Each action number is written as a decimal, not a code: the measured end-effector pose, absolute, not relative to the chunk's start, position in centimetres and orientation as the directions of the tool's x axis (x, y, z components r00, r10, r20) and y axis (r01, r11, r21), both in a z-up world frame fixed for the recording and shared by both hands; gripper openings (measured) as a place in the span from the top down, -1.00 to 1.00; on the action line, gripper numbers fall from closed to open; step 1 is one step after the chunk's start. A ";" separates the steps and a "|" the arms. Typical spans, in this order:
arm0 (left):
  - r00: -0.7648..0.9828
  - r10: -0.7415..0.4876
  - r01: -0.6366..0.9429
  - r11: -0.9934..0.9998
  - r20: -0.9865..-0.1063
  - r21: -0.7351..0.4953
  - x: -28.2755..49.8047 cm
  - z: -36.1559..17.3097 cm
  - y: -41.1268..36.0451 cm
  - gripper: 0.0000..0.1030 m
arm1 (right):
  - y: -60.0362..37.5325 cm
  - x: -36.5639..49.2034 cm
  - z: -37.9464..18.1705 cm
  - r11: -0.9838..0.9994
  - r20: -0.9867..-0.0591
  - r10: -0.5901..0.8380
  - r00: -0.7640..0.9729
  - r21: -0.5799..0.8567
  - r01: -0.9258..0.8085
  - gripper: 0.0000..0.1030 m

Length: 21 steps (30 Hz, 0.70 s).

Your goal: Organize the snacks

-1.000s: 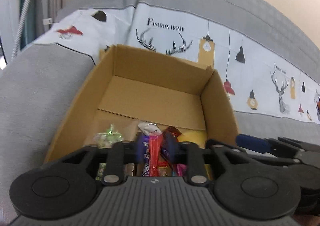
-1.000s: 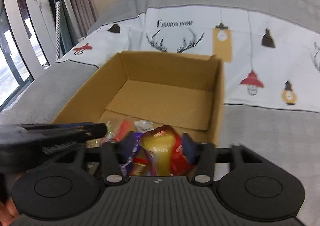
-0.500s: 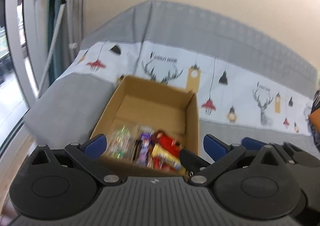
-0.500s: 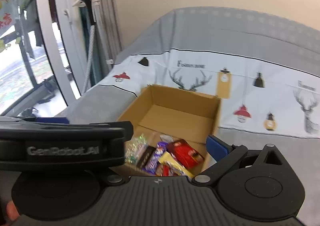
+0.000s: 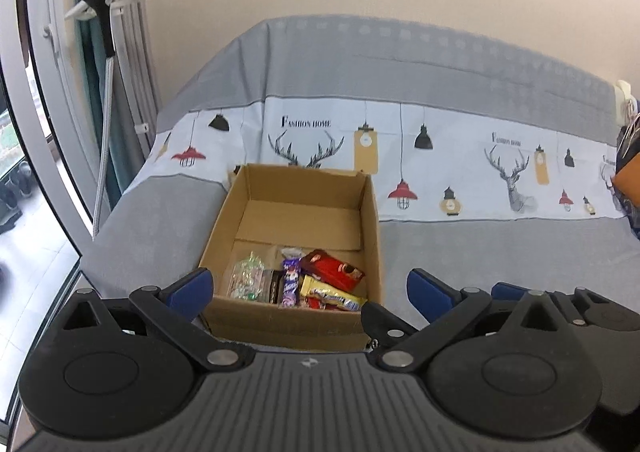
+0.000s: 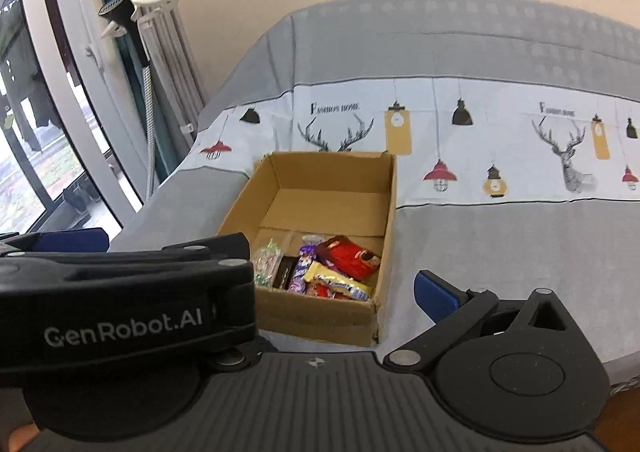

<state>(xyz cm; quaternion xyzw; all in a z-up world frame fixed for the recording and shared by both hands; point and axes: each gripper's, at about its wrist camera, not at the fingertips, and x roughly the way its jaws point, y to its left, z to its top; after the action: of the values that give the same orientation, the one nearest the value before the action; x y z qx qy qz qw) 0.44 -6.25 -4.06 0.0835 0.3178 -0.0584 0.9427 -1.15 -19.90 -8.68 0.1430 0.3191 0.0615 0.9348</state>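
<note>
An open cardboard box (image 5: pixel 240 208) stands on the cloth-covered table and also shows in the right wrist view (image 6: pixel 390 208). Several snacks lie at its near end: a clear candy bag (image 5: pixel 246 280), a purple bar (image 5: pixel 291 284), a red pack (image 5: pixel 334 270) and a yellow bar (image 5: pixel 334 294). The red pack (image 6: pixel 352 256) and yellow bar (image 6: pixel 336 280) show in the right view too. My left gripper (image 5: pixel 308 290) is open and empty, drawn back above the box's near edge. My right gripper (image 6: pixel 340 292) is open and empty; its left finger is hidden behind the left gripper's body (image 6: pixel 120 312).
The table carries a grey and white cloth (image 5: pixel 480 180) printed with deer and lamps. A window and curtains (image 5: pixel 60 132) with a garment steamer (image 5: pixel 102 12) stand at the left. An orange object (image 5: pixel 628 176) sits at the far right edge.
Both grippers let go of their snacks into the box, opened wide, and pulled back and up. The box now looks smaller and farther away.
</note>
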 end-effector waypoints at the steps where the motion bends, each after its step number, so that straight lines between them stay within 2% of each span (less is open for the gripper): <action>1: 0.794 -0.061 0.166 0.979 -0.605 0.119 0.3 -3.9 -6.3 -1.00 | -19.9 -1.3 -8.4 0.955 -0.573 0.196 0.795 0.297 -0.022 -0.98; 21: 0.793 -0.019 0.144 0.977 -0.608 0.157 -0.4 -2.7 -6.3 -1.00 | -20.1 -1.9 -7.5 0.948 -0.568 0.217 0.794 0.317 -0.033 -0.98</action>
<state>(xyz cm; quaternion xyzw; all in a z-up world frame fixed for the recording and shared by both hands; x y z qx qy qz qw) -0.37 -6.27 -2.74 0.0979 0.3184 -0.0433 0.9419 -1.93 -20.08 -7.53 0.1469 0.3138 0.0669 0.9356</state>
